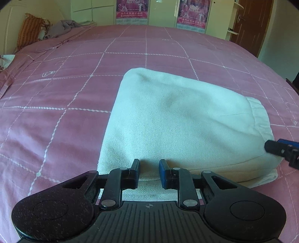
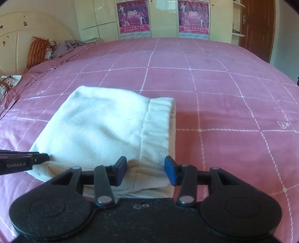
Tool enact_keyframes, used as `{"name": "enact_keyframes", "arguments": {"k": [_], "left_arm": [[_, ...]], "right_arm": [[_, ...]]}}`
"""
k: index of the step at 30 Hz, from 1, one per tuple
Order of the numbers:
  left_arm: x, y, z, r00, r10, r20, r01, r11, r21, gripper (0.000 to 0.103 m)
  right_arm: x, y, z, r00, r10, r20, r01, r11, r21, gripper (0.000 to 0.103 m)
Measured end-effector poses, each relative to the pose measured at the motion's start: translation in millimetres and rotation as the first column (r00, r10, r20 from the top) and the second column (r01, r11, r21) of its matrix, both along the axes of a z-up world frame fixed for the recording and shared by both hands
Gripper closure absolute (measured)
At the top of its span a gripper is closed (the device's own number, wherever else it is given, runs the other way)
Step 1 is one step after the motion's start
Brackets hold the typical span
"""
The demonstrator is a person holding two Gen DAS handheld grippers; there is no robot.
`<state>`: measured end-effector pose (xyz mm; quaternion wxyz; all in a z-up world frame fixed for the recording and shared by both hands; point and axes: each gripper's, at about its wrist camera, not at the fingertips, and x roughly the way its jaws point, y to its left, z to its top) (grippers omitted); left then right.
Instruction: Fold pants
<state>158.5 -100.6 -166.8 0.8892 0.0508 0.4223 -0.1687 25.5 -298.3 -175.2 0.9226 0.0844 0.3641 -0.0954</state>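
On the far left an orange striped pillow [image 1: 29,30] leans on the cream headboard [image 2: 13,35], with a crumpled grey cloth [image 1: 61,27] just beside it. A big pink bedspread [image 1: 56,104] with thin white lines covers the bed. The white pants [image 1: 173,119] lie folded in a neat stack on the near side of the bed, close to both tongs. The left gripper [image 1: 149,172] sits at the near edge of the stack, its two fingers parted with pants cloth in the gap, not pinching it. Further right, the stretchy waistband [image 2: 158,127] sticks out along the right side of the stack. The right gripper [image 2: 145,172] sits at that near right corner, its fingers spread wide over the waistband end, loose and holding nothing. Behind the bed stand pale cupboard doors [image 2: 162,16] with two purple calendar posters [image 2: 133,18] stuck on them. On the far right is a brown wooden door [image 1: 250,24].
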Motion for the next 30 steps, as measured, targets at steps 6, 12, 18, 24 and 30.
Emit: {"name": "enact_keyframes", "arguments": {"k": [6,12,18,24,30], "left_arm": [[8,-10,19,0.998,-0.028,0.05,0.028,1.0,-0.007,0.08],[46,-36,22,0.998,-0.037,0.057,0.035,0.999,0.034,0.08],[75,-40,-10,1.0,-0.018,-0.014,0.019,0.999,0.042,0.08],[72,-37,4,0.999,-0.044,0.002,0.044,0.999,0.026,0.08],[100,-53,19,0.999,-0.038,0.033,0.037,0.999,0.022,0.08]], "right_arm": [[12,-5,28,0.993,0.001,0.118,-0.003,1.0,0.013,0.061],[52,1,30,0.993,0.039,0.115,-0.037,0.999,-0.025,0.062],[85,-15,-11,0.999,-0.017,-0.04,0.013,0.995,-0.095,0.062],[75,-33,-27,0.998,-0.051,-0.042,0.051,0.999,0.006,0.056],[78,-28,22,0.988,-0.063,0.139,0.065,0.998,-0.013,0.061]]}}
